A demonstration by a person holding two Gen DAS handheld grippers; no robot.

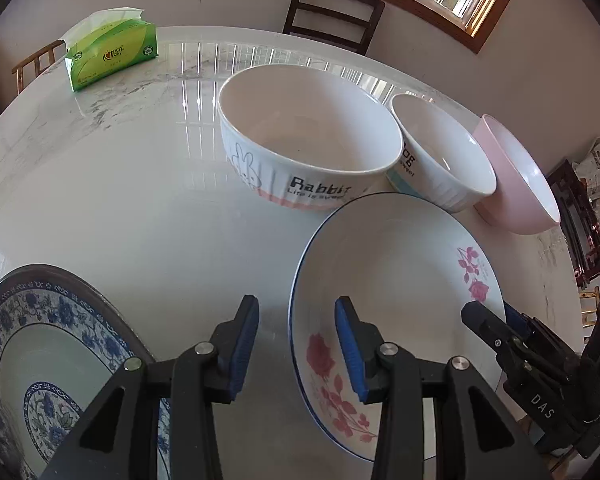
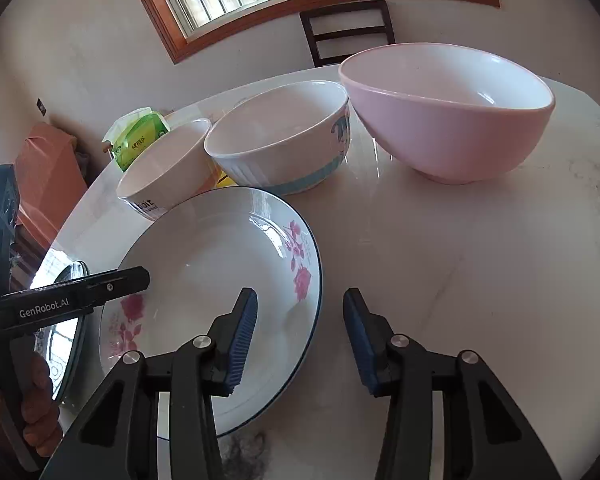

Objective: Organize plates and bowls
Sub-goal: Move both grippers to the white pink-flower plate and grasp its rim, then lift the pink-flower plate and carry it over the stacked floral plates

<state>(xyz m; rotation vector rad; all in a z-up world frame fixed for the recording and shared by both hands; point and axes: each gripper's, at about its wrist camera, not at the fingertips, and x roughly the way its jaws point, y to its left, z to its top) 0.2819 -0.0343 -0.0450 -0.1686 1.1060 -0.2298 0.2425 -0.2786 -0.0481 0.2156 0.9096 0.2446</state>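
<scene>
Left wrist view: rose plate (image 1: 396, 280) lies flat on the marble table (image 1: 140, 200), in front of three bowls; left gripper (image 1: 297, 344) hovers spread and empty over its left rim, right gripper (image 2: 300, 340) likewise over its right rim

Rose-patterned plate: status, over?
Left gripper and right gripper open, empty, straddling opposite rims of the white rose-patterned plate. Plate flat on the marble table. Blue-and-white porcelain plate alongside, three bowls behind; nothing blocking.
</scene>
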